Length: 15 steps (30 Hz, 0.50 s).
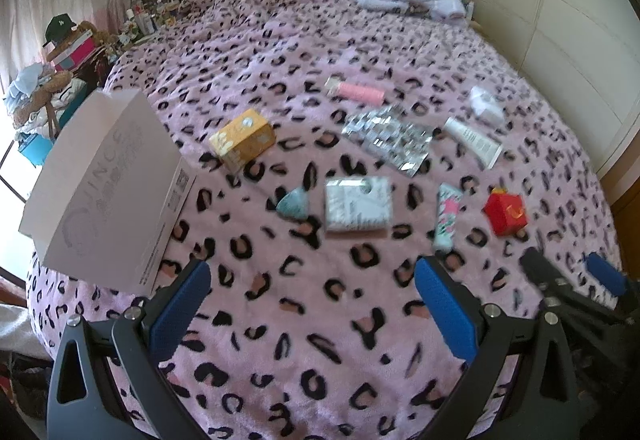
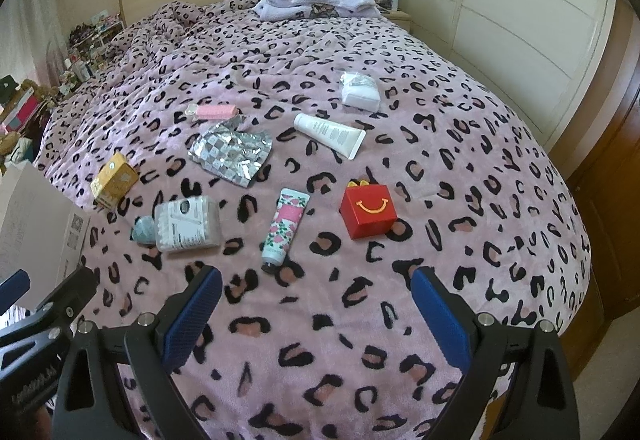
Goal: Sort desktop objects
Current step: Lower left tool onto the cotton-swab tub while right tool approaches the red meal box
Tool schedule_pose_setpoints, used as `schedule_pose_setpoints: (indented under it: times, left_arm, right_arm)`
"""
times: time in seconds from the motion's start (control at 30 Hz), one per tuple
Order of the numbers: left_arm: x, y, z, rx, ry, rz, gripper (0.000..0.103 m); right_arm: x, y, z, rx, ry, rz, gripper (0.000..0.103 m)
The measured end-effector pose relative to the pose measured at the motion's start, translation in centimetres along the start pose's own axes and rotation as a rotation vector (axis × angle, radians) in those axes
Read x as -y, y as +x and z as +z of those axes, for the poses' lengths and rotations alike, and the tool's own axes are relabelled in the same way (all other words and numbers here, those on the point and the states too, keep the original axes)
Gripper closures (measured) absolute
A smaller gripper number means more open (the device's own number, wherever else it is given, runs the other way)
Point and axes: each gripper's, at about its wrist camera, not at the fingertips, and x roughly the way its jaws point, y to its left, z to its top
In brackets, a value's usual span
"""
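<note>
While nothing is yet held: both grippers hover low over the near edge of the pink leopard-print blanket (image 2: 460, 88), short of the scattered objects.
Left gripper (image 1: 312, 310): jaws spread wide, empty.
Right gripper (image 2: 316, 314): jaws spread wide, empty.
Nearest object: the floral tube (image 2: 285, 226) lies just ahead of the right gripper, between the clear cotton-swab box (image 2: 188, 224) and the red smile box (image 2: 368, 210).
Tube axis: long axis runs near-to-far, tilted slightly right; dark cap toward the gripper, crimped end away.
White tube (image 2: 330, 134): farther back, long axis diagonal, cap toward far left, crimp toward near right.
Other items: yellow carton (image 2: 114, 180), crumpled foil sheet (image 2: 232, 152), pink bar (image 2: 216, 111), white packet (image 2: 360, 90).
Cardboard box (image 1: 108, 192): open, at the left edge of the bed; probably the sorting target.
Risk, soft bedding: pressing down would likely sink the plush and let a tube roll or slip aside.
Risk, grip direction: closing along the tube's length, not across it, could squirt it out.
Risk, crowding: the swab box touches a small grey-blue item (image 2: 143, 230); a wide approach could knock either.
</note>
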Motion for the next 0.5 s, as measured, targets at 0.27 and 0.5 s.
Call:
schedule_pose_setpoints:
  times: [0.27, 0.5]
  left_arm:
    - [-2.5, 5.7, -4.4, -0.158, -0.013, -0.042, 0.000]
    - [-1.2, 8.5, -3.9, -0.204, 0.009, -0.089, 0.000]
  right_arm:
    - [4.3, 4.2, -4.0, -0.105, 0.026, -0.059, 0.005]
    - [6.8, 6.9, -4.5, -0.144, 0.102, -0.044, 0.005]
